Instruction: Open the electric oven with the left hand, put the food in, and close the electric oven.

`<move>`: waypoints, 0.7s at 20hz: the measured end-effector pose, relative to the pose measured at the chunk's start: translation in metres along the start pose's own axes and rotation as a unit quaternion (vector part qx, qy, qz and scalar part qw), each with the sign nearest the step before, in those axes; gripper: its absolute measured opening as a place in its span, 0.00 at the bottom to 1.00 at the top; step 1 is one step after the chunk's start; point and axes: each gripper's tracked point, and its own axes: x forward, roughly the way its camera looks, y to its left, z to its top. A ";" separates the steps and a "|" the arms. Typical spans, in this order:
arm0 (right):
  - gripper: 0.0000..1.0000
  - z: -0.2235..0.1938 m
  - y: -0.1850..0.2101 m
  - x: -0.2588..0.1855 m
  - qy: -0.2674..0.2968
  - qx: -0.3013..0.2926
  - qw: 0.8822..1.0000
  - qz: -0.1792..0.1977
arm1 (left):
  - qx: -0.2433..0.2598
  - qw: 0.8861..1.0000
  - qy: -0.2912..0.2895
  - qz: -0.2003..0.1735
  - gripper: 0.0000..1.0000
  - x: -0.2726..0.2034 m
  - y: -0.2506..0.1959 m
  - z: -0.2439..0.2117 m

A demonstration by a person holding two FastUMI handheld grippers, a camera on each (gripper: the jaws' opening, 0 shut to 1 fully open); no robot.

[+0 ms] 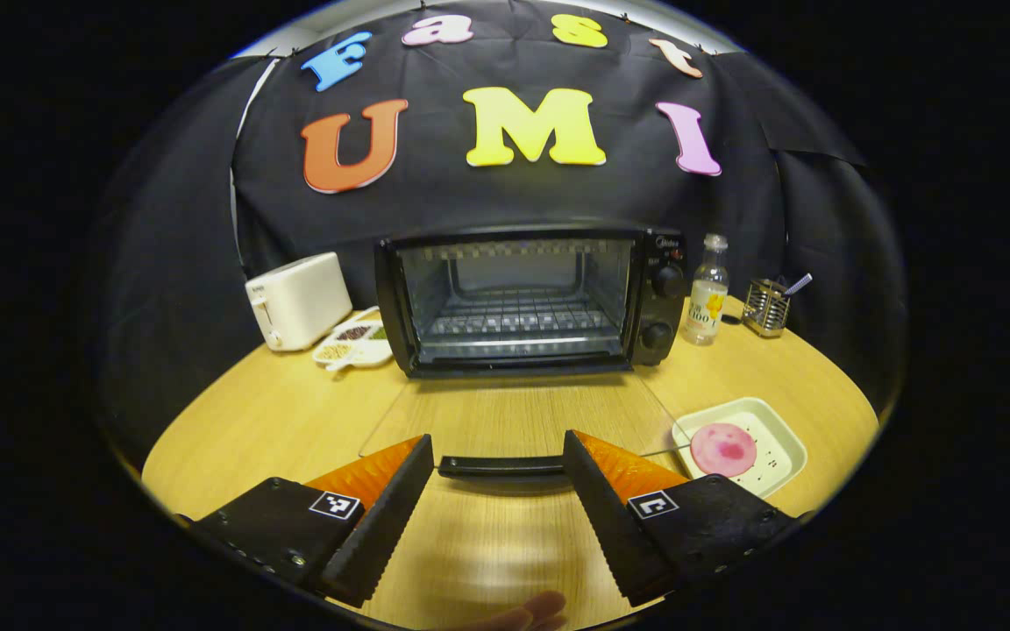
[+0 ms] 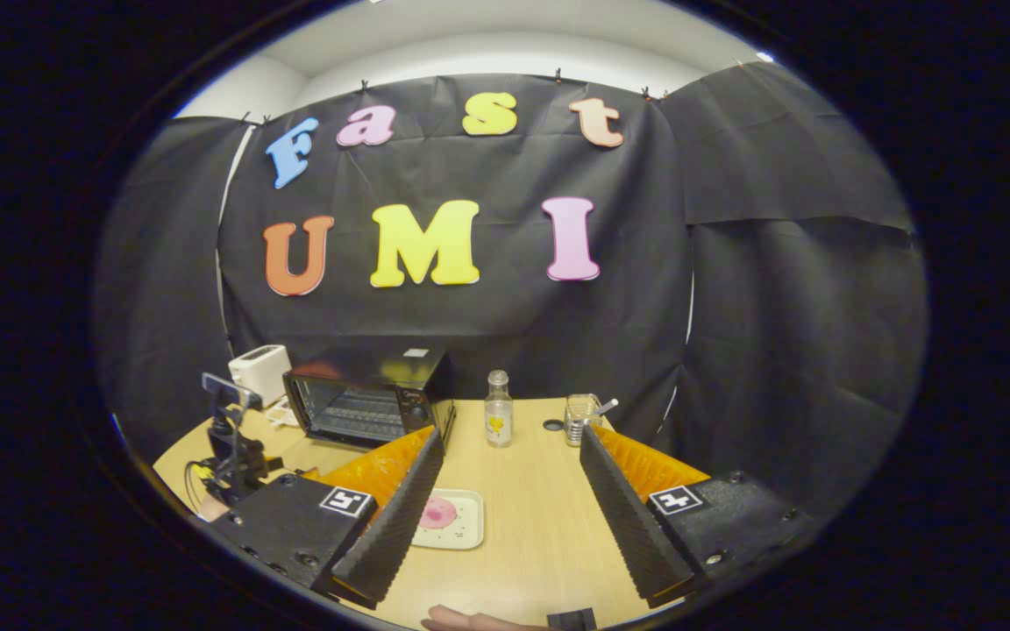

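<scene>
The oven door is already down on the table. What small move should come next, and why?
Probably the right gripper, open and high above the table, should go down toward the pink food on its white tray. The oven door lies flat, the rack is bare, and the open left gripper straddles the door handle.

Black electric oven [image 1: 529, 298]: glass door [image 1: 514, 421] folded down flat over the round wooden table [image 1: 277, 412], cavity mouth unblocked, wire rack inside. Door's black handle [image 1: 501, 465] lies between the left gripper [image 1: 498, 451] fingers, jaws wide. Flanking the oven's left: white toaster [image 1: 297, 301], white divided dish [image 1: 356, 342]. Flanking its right: clear glass bottle [image 1: 707, 302], metal utensil holder [image 1: 765, 307]. Square white plate [image 1: 772, 434] with pink food [image 1: 722, 449] just beside the door's right edge. Bare tabletop between the spread fingers of the right gripper [image 2: 509, 460].
</scene>
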 end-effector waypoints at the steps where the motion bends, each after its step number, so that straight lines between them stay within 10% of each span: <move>1: 0.96 -0.006 -0.001 0.010 0.014 -0.004 1.000 -0.003 | -0.002 1.000 -0.019 0.000 0.95 -0.009 0.000 0.015; 14: 1.00 -0.150 0.025 0.135 0.287 -0.036 0.956 0.041 | -0.026 0.981 -0.190 -0.020 0.94 -0.153 0.004 0.146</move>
